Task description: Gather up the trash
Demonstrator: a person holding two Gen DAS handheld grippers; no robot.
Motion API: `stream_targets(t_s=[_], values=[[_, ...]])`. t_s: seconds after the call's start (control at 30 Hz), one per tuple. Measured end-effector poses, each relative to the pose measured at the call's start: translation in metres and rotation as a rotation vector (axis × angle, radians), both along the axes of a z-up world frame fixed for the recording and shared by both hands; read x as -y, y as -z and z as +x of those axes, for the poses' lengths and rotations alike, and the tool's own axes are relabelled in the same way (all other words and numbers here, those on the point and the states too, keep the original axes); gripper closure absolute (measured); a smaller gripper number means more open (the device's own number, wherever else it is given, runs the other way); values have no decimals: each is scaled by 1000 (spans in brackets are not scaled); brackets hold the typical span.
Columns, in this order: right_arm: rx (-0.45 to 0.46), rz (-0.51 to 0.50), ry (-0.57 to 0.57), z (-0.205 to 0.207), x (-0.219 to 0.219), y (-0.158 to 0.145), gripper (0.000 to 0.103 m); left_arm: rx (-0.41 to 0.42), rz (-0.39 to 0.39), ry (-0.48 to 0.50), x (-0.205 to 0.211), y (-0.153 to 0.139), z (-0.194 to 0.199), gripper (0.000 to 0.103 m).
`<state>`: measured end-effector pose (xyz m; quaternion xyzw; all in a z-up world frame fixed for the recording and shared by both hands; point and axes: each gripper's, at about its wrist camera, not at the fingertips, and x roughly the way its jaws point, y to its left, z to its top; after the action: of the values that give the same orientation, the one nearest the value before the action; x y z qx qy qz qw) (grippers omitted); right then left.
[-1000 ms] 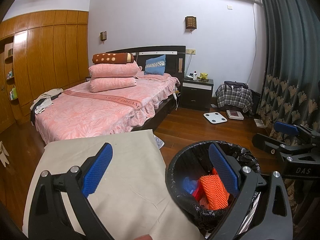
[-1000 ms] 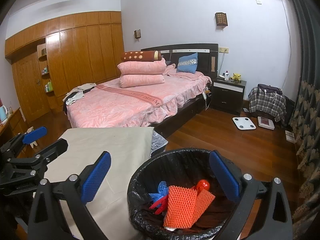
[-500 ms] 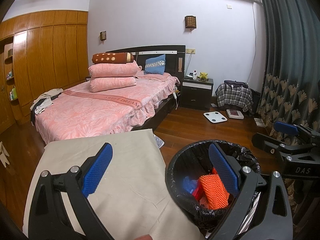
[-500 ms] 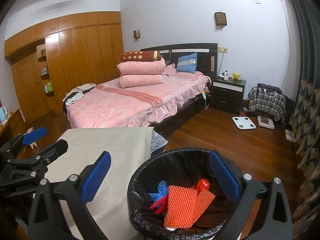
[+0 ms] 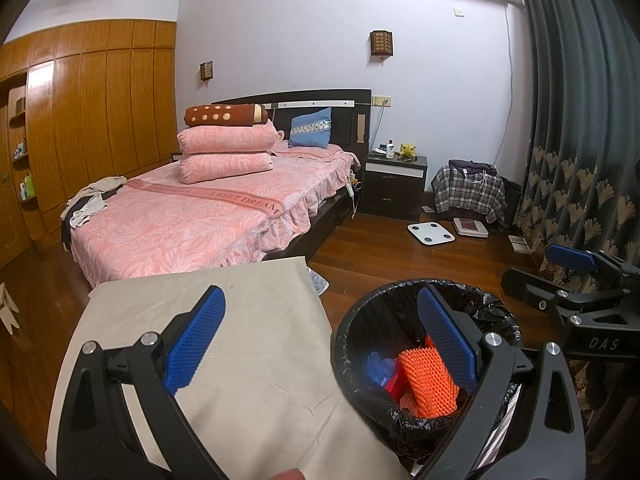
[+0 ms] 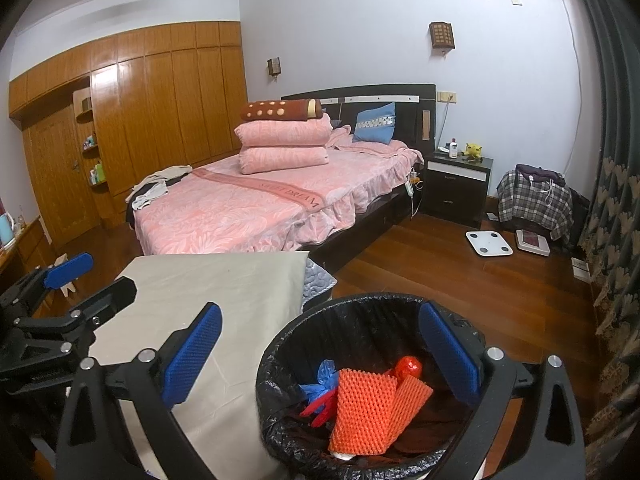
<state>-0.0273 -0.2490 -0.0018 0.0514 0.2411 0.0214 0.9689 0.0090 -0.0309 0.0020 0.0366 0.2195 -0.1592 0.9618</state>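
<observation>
A round bin with a black liner (image 5: 352, 328) (image 6: 280, 344) stands on the floor beside a beige-covered table (image 5: 224, 320) (image 6: 208, 280). Inside lie orange foam netting (image 5: 430, 384) (image 6: 364, 412), a blue wrapper (image 5: 378, 364) (image 6: 326, 376) and a red ball (image 6: 408, 366). My left gripper (image 5: 320, 340) hangs open over the table's right edge and the bin, holding nothing. My right gripper (image 6: 320, 354) is open above the bin, also empty. Each gripper shows at the side of the other's view.
A pink bed (image 5: 192, 216) with stacked pillows fills the middle of the room. A dark nightstand (image 5: 394, 188), white scales (image 5: 430, 234) on the wood floor, a plaid-covered seat (image 5: 468, 192) and dark curtains (image 5: 580, 120) stand to the right. Wooden wardrobes (image 6: 132, 128) line the left wall.
</observation>
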Motion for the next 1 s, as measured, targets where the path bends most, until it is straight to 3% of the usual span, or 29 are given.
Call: stream_targets(t_s=[1.0], values=[[-4, 2, 0, -1, -3, 0, 6, -1, 0, 0, 0, -1, 0, 9]])
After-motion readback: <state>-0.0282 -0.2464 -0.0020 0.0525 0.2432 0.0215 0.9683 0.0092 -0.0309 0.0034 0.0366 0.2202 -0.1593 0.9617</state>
